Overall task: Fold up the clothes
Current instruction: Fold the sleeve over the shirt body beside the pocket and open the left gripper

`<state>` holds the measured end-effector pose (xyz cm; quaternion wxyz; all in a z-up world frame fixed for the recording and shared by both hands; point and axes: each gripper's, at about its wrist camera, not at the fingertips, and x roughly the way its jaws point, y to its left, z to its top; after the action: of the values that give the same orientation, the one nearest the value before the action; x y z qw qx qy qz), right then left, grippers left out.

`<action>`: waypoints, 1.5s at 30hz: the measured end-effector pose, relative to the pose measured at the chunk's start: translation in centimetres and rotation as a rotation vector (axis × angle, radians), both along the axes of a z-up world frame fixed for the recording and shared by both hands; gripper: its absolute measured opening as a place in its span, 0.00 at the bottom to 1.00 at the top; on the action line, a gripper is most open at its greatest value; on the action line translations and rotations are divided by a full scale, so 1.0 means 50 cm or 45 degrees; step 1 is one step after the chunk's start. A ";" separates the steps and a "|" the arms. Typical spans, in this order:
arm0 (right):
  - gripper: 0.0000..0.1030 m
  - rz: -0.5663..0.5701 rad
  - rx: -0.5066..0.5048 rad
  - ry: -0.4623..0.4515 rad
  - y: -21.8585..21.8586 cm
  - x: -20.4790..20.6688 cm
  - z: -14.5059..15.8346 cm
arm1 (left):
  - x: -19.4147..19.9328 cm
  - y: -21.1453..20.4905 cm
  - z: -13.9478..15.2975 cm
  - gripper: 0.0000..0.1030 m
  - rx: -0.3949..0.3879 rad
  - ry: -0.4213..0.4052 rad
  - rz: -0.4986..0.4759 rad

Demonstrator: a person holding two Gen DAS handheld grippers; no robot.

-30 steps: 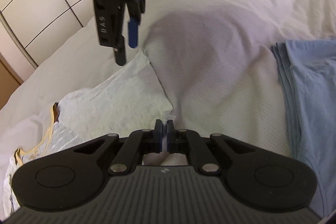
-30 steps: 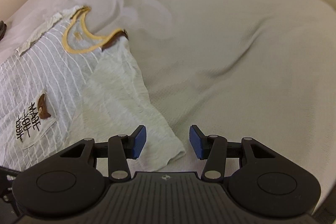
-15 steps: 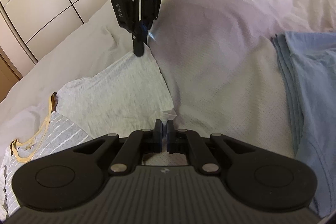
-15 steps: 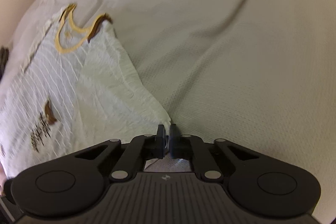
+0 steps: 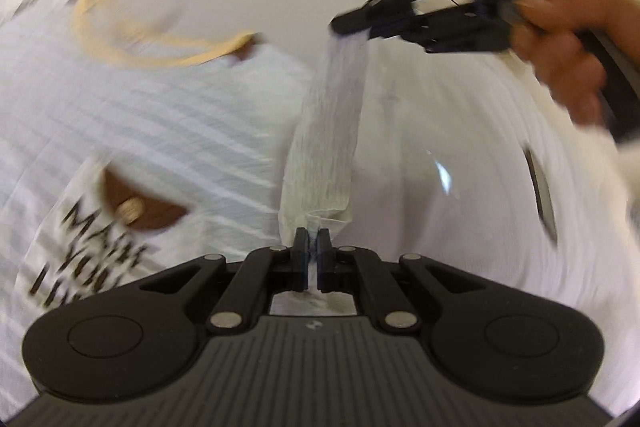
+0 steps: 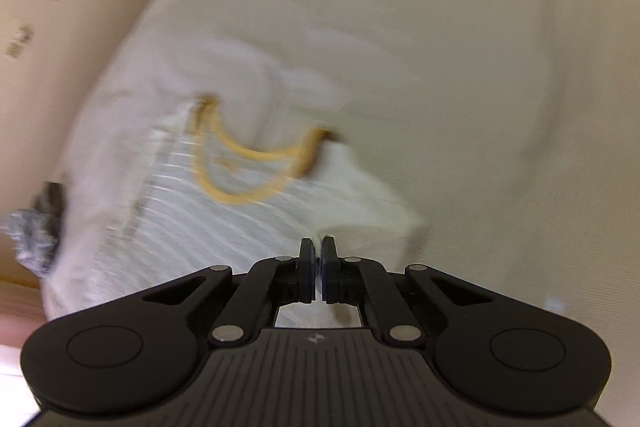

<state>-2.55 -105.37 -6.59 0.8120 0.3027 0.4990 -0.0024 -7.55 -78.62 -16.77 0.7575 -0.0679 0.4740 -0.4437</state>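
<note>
A white striped T-shirt (image 5: 140,115) with a yellow collar (image 5: 160,55) and black lettering lies on the white bed; it also shows in the right wrist view (image 6: 240,211). My left gripper (image 5: 312,239) is shut on one corner of its folded edge. My right gripper (image 6: 318,247) is shut on the other corner; it shows in the left wrist view (image 5: 352,27) at upper right, held in a hand. The edge of the shirt (image 5: 328,131) is stretched taut and lifted between the two grippers. Both views are motion-blurred.
The white bed cover (image 6: 460,67) fills most of both views. A dark phone (image 5: 540,187) lies on the bed at right. A beige wall (image 6: 60,7) and a dark grey bundle (image 6: 36,227) are at left in the right wrist view.
Both grippers, shut on the shirt's edge, have lifted it and swung across over the shirt. The left view now faces the collar and lettering instead of the blue clothes.
</note>
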 end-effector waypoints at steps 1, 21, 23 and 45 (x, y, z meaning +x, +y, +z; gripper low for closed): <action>0.13 0.034 0.028 -0.029 0.015 0.019 -0.003 | 0.014 0.009 -0.008 0.01 -0.001 0.046 0.024; 0.37 0.485 -0.529 -0.129 0.103 0.028 -0.090 | 0.067 0.097 -0.068 0.02 -0.037 0.363 0.160; 0.37 0.537 -0.527 -0.145 0.103 0.056 -0.099 | 0.063 0.098 -0.070 0.02 -0.023 0.355 0.154; 0.13 0.542 -0.542 0.071 0.019 0.065 -0.147 | 0.072 0.095 -0.053 0.02 -0.001 0.279 0.085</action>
<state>0.70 -104.43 -13.96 0.8254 0.0143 0.5617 0.0551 -3.96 -73.88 -19.44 0.7155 -0.1320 0.5512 -0.4085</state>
